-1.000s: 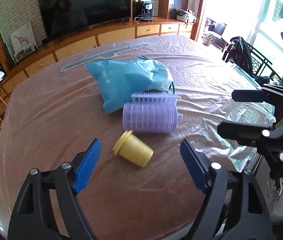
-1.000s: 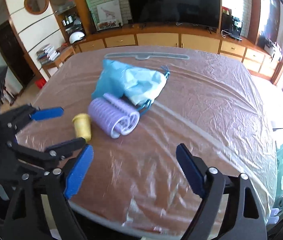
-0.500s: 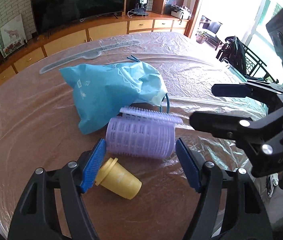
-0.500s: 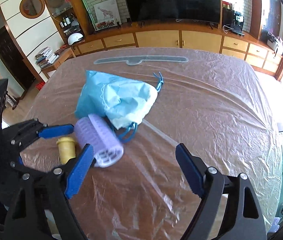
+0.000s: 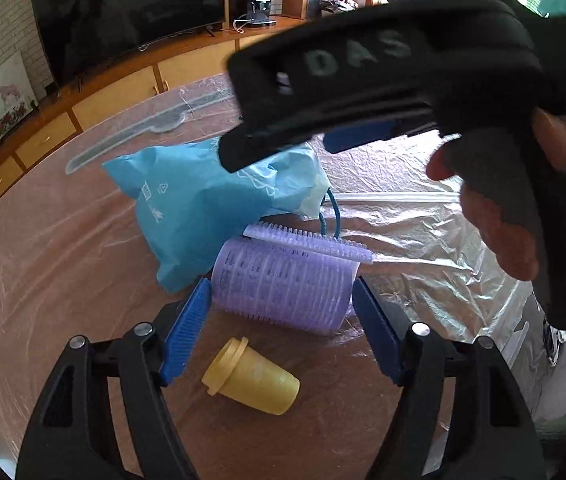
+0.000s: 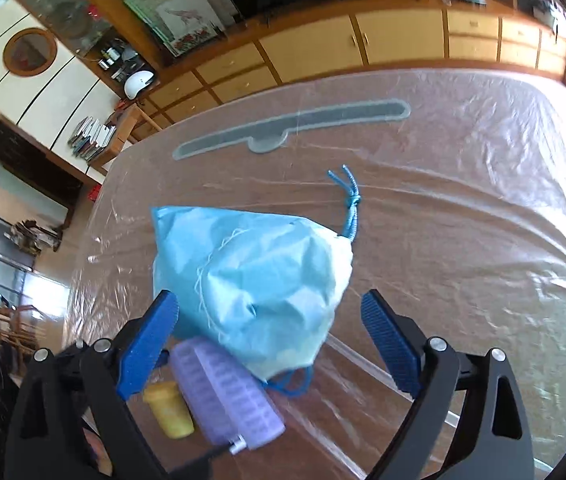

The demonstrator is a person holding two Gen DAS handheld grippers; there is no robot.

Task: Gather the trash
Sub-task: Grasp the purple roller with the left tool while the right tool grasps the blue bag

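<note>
- left tool (image 5: 279, 312) sits low over the bench (image 5: 63, 240), jaws about half open, straddling the purple hair roller (image 5: 283, 288). left pad right at the roller's end, maybe touching; a gap shows at the right pad. not clamped yet, so released.
- left jaws have just been closing then eased out a touch, roller between them.
- right tool (image 6: 269, 344) jaws spread wide and have just been opening, hanging above the blue drawstring bag (image 6: 255, 280). pads clear of the bag on both sides, holding nothing.
- in the left wrist view the right tool (image 5: 363, 136) crosses overhead with the person's hand (image 5: 499, 224) on its handle, blocking part of the bag.
- trash: roller lies on its side against the bag's near edge; yellow cup (image 5: 253, 380) lies tipped over just beside the roller, nearer the left tool. bag sits mid bench on the clear plastic sheet (image 6: 463, 240), cord (image 6: 349, 208) trailing off the far side.
- risk: roller is round and springy, an end-on squeeze could pop it out or roll it into the cup, and cup would roll off.
- risk: both tools are crowded over the same spot, so they could knock each other on the way down.
- risk: bag is soft and bulgy, right tool may pinch only a fold and slip; could also snag the plastic sheet and drag everything.
- risk: loose cord loop near the roller could catch on a pad.
</note>
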